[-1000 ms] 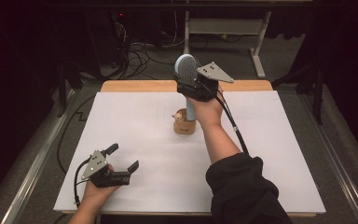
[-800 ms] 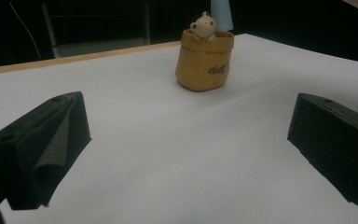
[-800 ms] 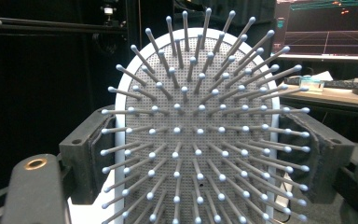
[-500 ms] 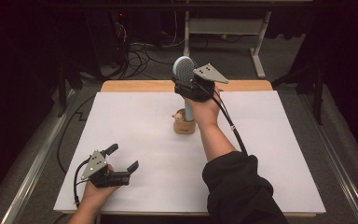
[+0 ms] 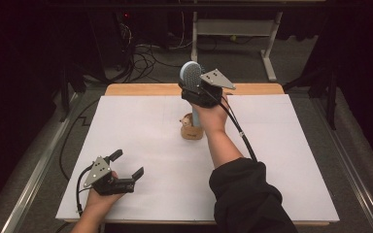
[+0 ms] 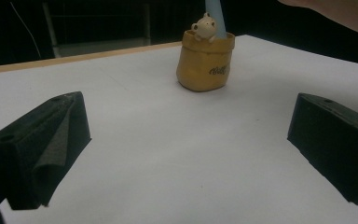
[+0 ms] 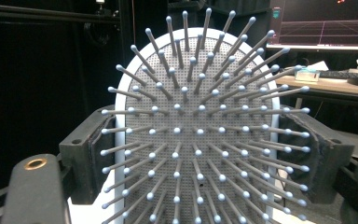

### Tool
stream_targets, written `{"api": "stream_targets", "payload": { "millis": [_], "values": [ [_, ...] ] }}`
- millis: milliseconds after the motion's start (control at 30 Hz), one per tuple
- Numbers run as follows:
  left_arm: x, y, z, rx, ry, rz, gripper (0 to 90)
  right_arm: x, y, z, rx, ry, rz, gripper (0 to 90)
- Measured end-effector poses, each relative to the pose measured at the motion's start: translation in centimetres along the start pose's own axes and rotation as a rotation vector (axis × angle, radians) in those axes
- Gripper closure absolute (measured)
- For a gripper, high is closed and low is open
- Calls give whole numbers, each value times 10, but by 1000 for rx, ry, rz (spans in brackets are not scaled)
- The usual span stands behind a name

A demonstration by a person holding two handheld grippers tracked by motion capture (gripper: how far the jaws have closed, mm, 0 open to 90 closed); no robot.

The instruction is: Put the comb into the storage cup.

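Near the far middle of the bench (image 5: 126, 126) stands a small yellow pot (image 6: 206, 65) with a bear figure (image 6: 204, 27) on its rim; a pale blue hairbrush (image 5: 191, 76) stands handle-down in it. Its head is clamped between the right hand-held gripper (image 5: 199, 92) jaws (bristles facing that camera). How deep the handle sits is hidden, probably low. The left hand-held gripper (image 5: 126, 170) rests apart, empty.

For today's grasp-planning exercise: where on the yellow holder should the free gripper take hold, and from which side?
Grip the yellow holder low across its rounded body, coming in level from the left gripper's side. Its top is taken: the hairbrush handle stands in it, with the right gripper clamped on the brush head above. The body bulges near the base, so open jaws should straddle it.
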State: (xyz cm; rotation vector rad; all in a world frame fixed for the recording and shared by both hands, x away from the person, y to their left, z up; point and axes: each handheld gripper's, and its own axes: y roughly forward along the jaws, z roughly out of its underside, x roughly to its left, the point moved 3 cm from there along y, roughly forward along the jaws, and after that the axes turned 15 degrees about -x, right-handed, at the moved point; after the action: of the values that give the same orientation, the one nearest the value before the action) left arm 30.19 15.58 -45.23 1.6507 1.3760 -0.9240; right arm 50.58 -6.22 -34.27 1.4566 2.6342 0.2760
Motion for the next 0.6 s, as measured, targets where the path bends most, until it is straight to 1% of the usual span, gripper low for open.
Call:
{"api": "stream_targets", "payload": {
  "millis": [133, 233, 333, 400, 533, 600],
  "values": [
    [0, 0, 0, -1, 4, 4, 0, -2, -1, 7, 0, 30, -1, 204],
    [0, 0, 0, 0, 0, 0, 0, -3, -2, 11, 8, 30, 4, 204],
    [0, 0, 0, 1, 3, -1, 0, -5, -2, 14, 4, 45, 9, 204],
    [1, 0, 1, 2, 8, 3, 0, -5, -3, 15, 6, 45, 13, 204],
    [1, 0, 0, 1, 6, 1, 0, -6, -4, 18, 9, 54, 19, 204],
    [1, 0, 1, 1, 13, 5, 0, -7, -5, 20, 15, 61, 18, 203]
  ]
}}
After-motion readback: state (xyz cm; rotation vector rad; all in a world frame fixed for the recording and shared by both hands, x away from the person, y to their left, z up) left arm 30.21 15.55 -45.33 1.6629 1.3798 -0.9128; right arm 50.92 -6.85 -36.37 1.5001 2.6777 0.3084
